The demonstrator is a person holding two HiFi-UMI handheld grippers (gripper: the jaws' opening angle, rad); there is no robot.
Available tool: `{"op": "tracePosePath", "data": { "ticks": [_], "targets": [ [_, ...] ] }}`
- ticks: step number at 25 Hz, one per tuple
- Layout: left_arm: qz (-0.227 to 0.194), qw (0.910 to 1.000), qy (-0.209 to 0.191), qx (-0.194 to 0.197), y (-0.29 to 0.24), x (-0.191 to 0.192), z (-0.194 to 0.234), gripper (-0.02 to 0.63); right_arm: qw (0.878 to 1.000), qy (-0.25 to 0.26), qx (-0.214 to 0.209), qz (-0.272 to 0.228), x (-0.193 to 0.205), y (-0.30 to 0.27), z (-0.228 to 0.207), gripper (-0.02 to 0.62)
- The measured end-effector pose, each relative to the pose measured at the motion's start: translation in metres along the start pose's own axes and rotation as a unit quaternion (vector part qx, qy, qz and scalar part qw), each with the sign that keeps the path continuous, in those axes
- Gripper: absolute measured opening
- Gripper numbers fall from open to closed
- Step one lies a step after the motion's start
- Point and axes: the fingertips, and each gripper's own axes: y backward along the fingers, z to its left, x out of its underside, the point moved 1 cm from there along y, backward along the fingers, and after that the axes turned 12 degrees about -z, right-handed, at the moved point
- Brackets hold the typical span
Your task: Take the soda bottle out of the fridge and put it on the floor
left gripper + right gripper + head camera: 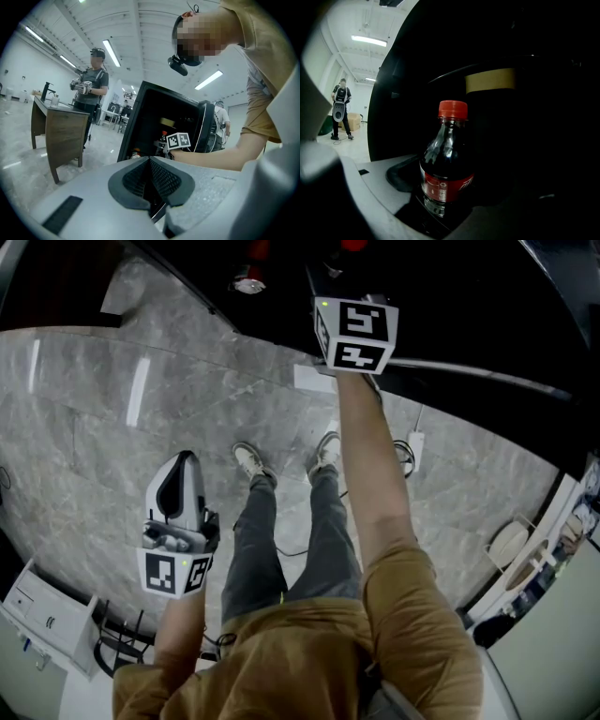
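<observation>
Pinching the soda bottle (446, 164) low on its body, the right gripper (440, 206) has it seated upright btw its jaws: near pad pressed to the bottle's left side, other jaw mostly lost in the dark. Bottle is inside the fridge (393, 84), black walls round it, lit room showing only past the opening at left.

Count: 1 bottle in the claw, 1 red cap (453, 108), 1 red label (445, 183) w/ white print too small to read. Looks: clear plastic, dark cola-colour liquid up into the neck, glints on the shoulder, clear band below the label. Just behind it, 1 dark container w/ a tan band (490, 79); can't tell what it is.

Head view: right arm stretched fwd, marker cube (354, 334) at the fridge's edge, jaws out of sight in the black. The left gripper (150, 180) is well apart from the fridge, beside the person's left leg, pads pressed together w/ nothing btw them. 2 grippers total, 2 shoes (251, 461) on the grey marble floor (112, 418).

Further off: 1 wooden desk (61, 131) w/ 1 person (96, 77) standing at it
</observation>
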Motion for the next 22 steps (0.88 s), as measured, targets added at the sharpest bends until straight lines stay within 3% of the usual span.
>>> {"op": "tracePosePath", "data": {
  "ticks": [22],
  "targets": [
    [-0.004,1.0,0.008,-0.004,0.004,0.014,-0.004,0.003,0.998,-0.006,-0.056,-0.006,-0.007,0.048,0.037,0.302]
  ]
}}
